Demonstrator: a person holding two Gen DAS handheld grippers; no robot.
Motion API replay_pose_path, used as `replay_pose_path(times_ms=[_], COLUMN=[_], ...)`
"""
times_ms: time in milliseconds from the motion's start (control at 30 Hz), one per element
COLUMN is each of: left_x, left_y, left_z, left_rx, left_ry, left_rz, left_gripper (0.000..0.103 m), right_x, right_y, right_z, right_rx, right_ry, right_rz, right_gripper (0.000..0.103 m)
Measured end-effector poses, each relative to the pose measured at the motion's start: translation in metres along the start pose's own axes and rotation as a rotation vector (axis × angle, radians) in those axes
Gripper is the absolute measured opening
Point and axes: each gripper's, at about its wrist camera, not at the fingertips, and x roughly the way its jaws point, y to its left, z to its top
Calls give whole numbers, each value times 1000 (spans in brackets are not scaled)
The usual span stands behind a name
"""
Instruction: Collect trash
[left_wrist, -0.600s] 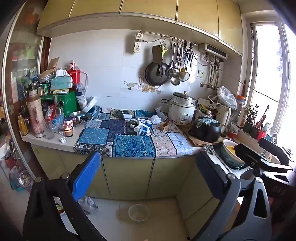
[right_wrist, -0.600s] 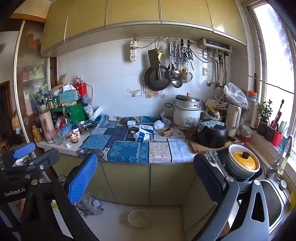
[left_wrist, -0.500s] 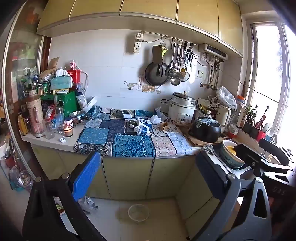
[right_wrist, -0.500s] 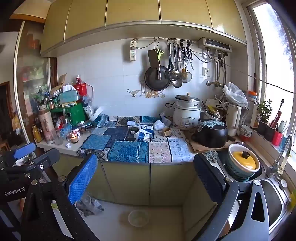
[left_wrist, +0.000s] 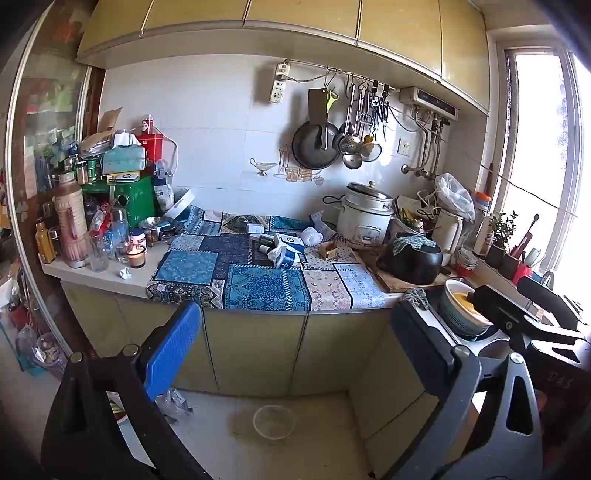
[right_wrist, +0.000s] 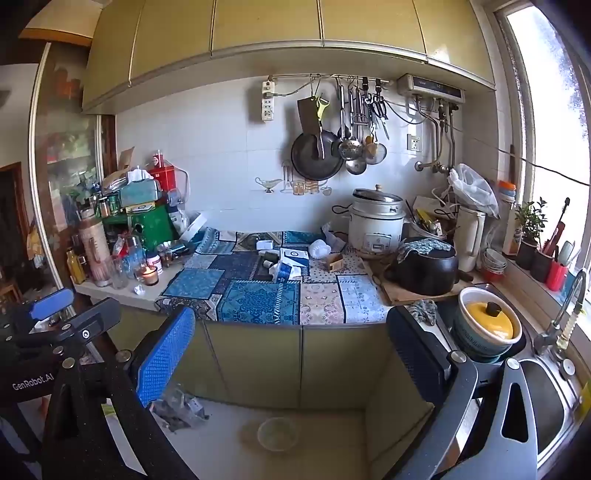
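Grippers: two, both empty, jaws wide; left gripper (left_wrist: 295, 354), right gripper (right_wrist: 291, 350).

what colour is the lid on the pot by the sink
Yellow lid with a dark knob, clearest in the right wrist view.

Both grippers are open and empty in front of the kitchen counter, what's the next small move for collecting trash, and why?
Probably carry the left gripper forward toward the crumpled paper near the counter's front edge beside the candle. It looks like loose trash lying apart, and nothing is held yet.

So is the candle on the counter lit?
Yes, the candle shows a small flame glowing inside its glass, beside the patchwork cloth.
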Motion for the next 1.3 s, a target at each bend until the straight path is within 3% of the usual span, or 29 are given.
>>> replay_pose_path(times_ms=[1300], left_x=[7], left_y=[-2], left_z=[5], left_rx=[-7], left_ry=[10], left_rz=[-8], left_gripper=[103], right_x=[7], right_y=[-8], right_z=[1], right_rx=[37], right_ry=[15], right_rz=[2], right_gripper=[103])
